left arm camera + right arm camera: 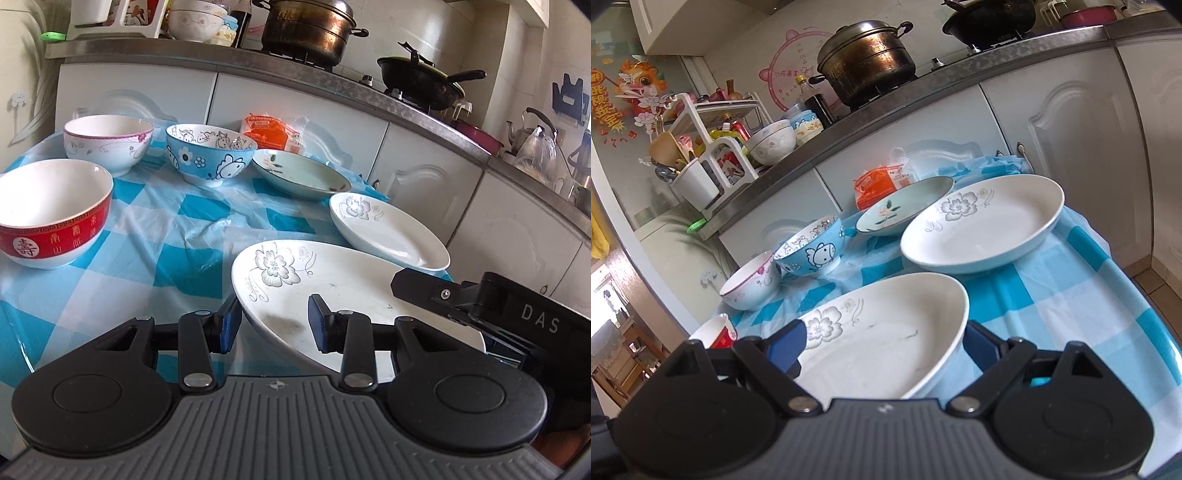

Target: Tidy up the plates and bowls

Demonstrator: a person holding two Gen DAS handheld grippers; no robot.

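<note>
Behind both tongs [275, 325], plate's [332, 280] near rim.

Can't see much of the red bowl [720, 332] from the right wrist, it's mostly behind the gripper's finger. The near edge of the big flowered plate [332, 288] is hidden by both gripper bodies. Text on the orange packet [267, 133] is too small to read. The kettle [524, 129] is partly behind a plastic bag [535, 155].
</note>
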